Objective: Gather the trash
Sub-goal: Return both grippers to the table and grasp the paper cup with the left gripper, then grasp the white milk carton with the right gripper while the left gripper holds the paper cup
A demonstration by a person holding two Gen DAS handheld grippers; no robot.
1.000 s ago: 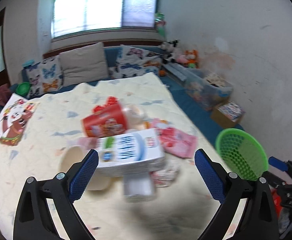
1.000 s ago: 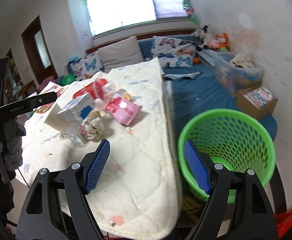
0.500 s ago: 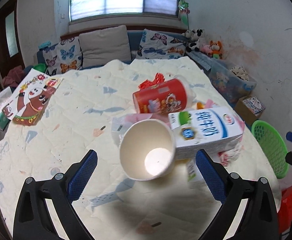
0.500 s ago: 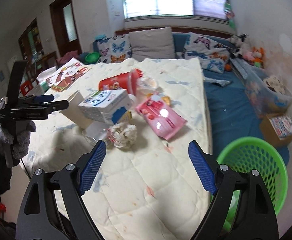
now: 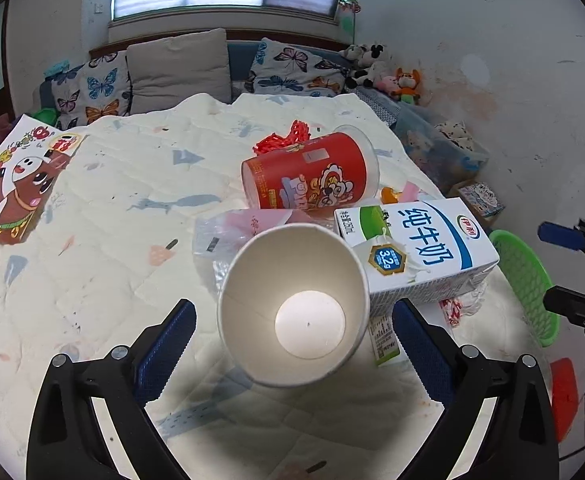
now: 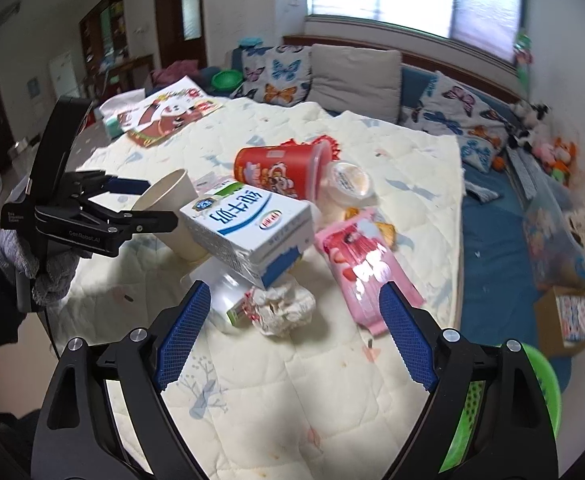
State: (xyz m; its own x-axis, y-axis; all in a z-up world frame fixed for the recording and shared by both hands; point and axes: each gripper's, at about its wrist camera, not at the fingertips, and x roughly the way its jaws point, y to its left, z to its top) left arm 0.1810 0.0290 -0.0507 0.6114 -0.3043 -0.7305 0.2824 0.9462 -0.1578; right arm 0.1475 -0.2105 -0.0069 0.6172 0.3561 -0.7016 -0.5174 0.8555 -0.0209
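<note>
Our left gripper (image 5: pixel 292 344), fingers released, has closed in on the paper cup (image 5: pixel 294 308); we judge grasping comes next.

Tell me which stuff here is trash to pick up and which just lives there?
Trash job: paper cup, milk carton, red snack cup, pink wrapper, crumpled tissue, green basket.
Just there: butterfly pillows, stuffed toys, picture book.

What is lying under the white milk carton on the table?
The milk carton rests on a clear plastic container and leans beside the paper cup. A crumpled tissue lies at its lower corner. Whatever else sits beneath its middle is covered.
</note>
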